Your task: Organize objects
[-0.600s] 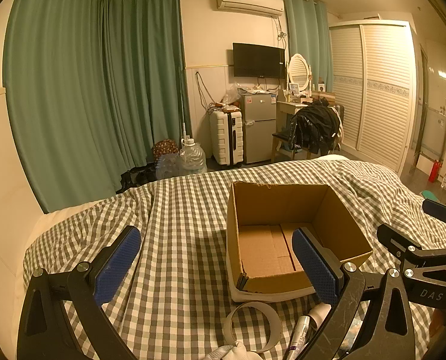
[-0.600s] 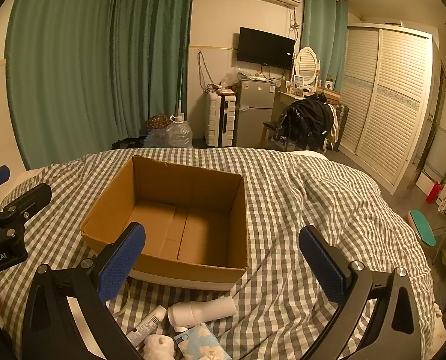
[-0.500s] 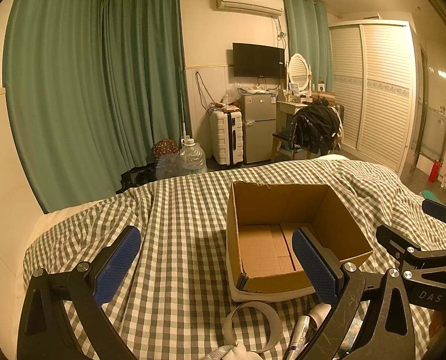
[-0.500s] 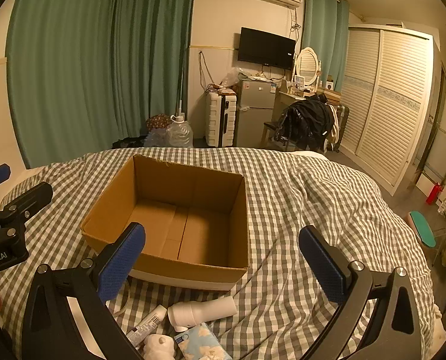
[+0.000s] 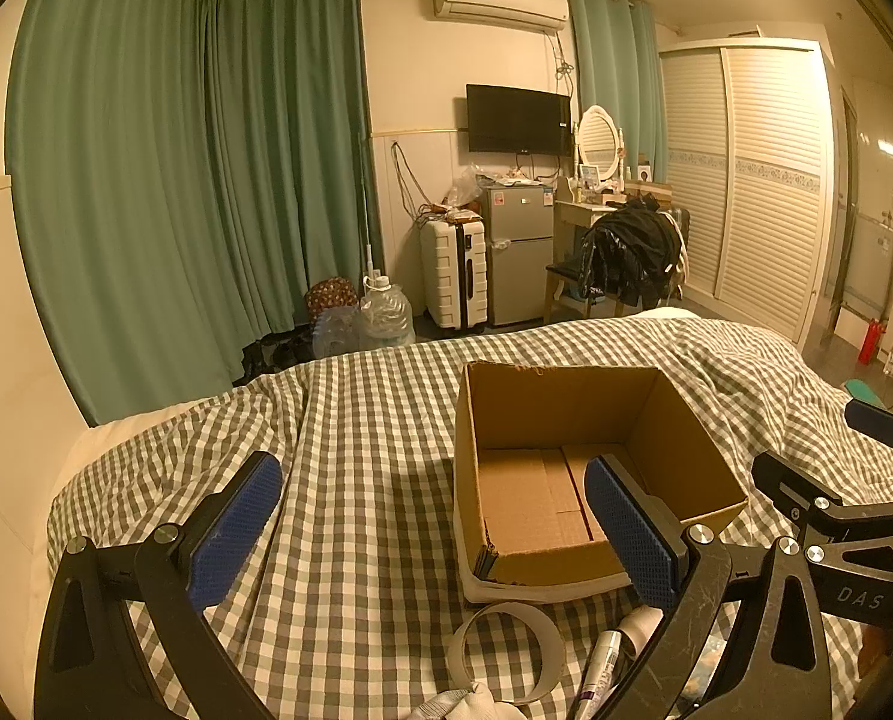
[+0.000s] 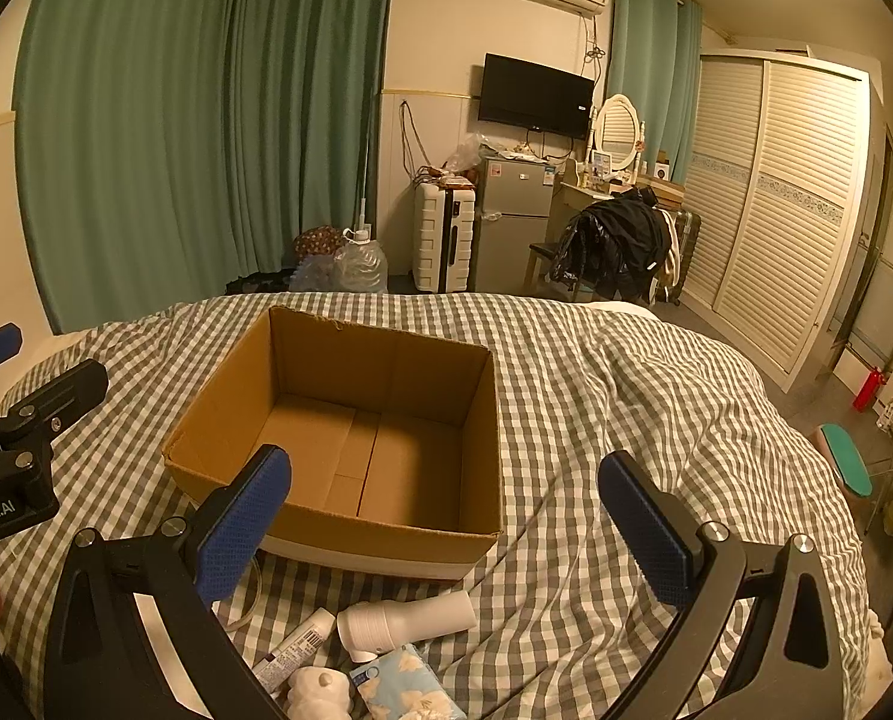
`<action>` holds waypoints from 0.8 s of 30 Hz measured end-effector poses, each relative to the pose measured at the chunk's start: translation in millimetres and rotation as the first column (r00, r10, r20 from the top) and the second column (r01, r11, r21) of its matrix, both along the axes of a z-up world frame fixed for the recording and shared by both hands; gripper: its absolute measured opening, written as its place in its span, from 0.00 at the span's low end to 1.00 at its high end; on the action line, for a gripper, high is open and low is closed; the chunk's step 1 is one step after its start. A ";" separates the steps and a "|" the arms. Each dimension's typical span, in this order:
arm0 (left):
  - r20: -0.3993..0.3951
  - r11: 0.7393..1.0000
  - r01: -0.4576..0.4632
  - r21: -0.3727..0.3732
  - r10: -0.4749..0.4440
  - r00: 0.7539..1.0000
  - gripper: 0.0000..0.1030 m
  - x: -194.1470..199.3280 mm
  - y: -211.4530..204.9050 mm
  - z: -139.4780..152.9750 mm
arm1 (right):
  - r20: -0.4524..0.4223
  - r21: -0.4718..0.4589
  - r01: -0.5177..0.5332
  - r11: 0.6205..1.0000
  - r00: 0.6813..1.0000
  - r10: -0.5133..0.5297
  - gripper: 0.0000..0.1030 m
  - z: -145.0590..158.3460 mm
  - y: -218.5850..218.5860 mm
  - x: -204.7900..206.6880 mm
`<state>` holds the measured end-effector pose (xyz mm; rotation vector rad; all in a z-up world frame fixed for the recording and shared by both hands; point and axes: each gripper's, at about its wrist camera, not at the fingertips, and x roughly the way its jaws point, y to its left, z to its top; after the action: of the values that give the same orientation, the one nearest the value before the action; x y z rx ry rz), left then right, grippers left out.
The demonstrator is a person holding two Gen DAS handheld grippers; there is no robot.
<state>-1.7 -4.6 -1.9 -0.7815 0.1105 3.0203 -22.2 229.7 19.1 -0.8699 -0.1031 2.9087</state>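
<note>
A bed under a green-checked duvet [image 6: 596,396] fills the bedroom, and an empty cardboard box [image 6: 350,444] sits on it. Just in front of the box lie a white bottle [image 6: 404,621], a tube [image 6: 293,651], a tape ring [image 5: 506,651] and a tissue pack [image 6: 401,687]. The left claw [image 5: 431,531] and right claw [image 6: 446,525] both hang wide open, holding nothing.

Warm, dim yellow-orange light from a ceiling lamp glaring at one o'clock in both views. Focus is sharp; fisheye bending curves the edges, with black vignette at the corners.
</note>
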 end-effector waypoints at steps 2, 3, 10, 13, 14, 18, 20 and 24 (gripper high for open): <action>-0.002 1.000 -0.003 -0.003 0.003 1.000 1.00 0.0 0.0 0.1 | 0.000 0.000 0.000 1.000 1.000 0.000 1.00 0.1 0.1 0.1; -0.005 1.000 -0.006 -0.008 0.006 1.000 1.00 0.1 0.0 -0.2 | 0.000 0.000 -0.001 1.000 1.000 0.001 1.00 -0.3 -0.4 0.0; -0.007 1.000 0.001 -0.013 -0.002 1.000 1.00 0.4 1.2 -4.0 | 0.002 0.001 -0.006 1.000 1.000 0.006 1.00 -0.8 -1.3 0.1; -0.006 1.000 0.010 -0.015 -0.010 1.000 1.00 0.9 2.4 -3.1 | 0.000 0.000 -0.006 1.000 1.000 0.006 1.00 -1.2 -1.5 1.1; -0.005 1.000 0.011 -0.017 -0.011 1.000 1.00 0.8 2.6 -3.2 | 0.000 0.000 -0.005 1.000 1.000 0.005 1.00 -1.2 -1.5 1.3; -0.004 1.000 0.013 -0.017 -0.013 1.000 1.00 0.4 3.3 -3.0 | -0.002 -0.001 -0.004 1.000 1.000 0.004 1.00 -1.2 -0.1 1.1; -0.003 1.000 0.015 -0.015 -0.015 1.000 1.00 -0.4 3.6 -3.6 | -0.001 -0.001 -0.005 1.000 1.000 0.005 1.00 -1.5 -0.1 0.9; -0.001 1.000 0.020 -0.011 -0.020 1.000 1.00 -0.1 4.3 -4.3 | 0.001 0.003 -0.011 1.000 1.000 0.011 1.00 -1.4 -0.8 0.5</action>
<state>-1.8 -0.3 -6.2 -0.7746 0.1338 3.0040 -21.7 228.9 17.7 -0.8732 -0.1122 2.9177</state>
